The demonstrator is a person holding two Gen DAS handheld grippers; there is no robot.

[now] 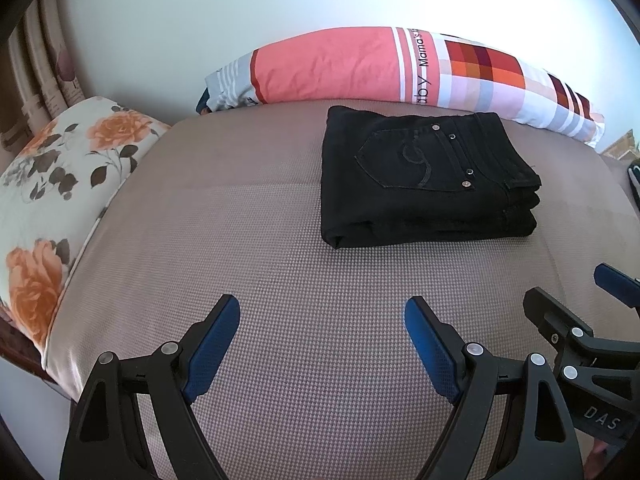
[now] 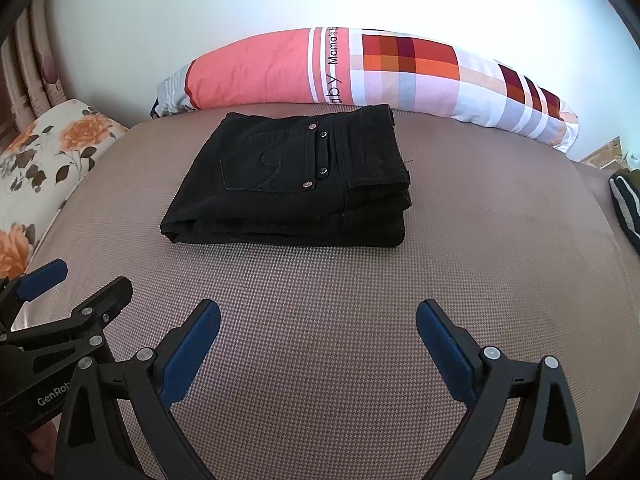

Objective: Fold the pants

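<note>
Black pants (image 1: 424, 180) lie folded into a compact rectangular stack on the taupe bed cover (image 1: 260, 240), back pocket up, near the far side by the pillow. They also show in the right wrist view (image 2: 296, 184). My left gripper (image 1: 322, 312) is open and empty, held above the cover well short of the pants. My right gripper (image 2: 318, 316) is open and empty too, beside the left one. Each gripper shows at the edge of the other's view: the right one (image 1: 576, 292) and the left one (image 2: 80, 280).
A long pink and checked pillow (image 1: 360, 68) lies along the wall behind the pants. A floral pillow (image 1: 52, 168) sits at the left edge of the bed. A dark striped item (image 2: 624, 204) lies at the right edge. Curtains (image 1: 40, 60) hang at far left.
</note>
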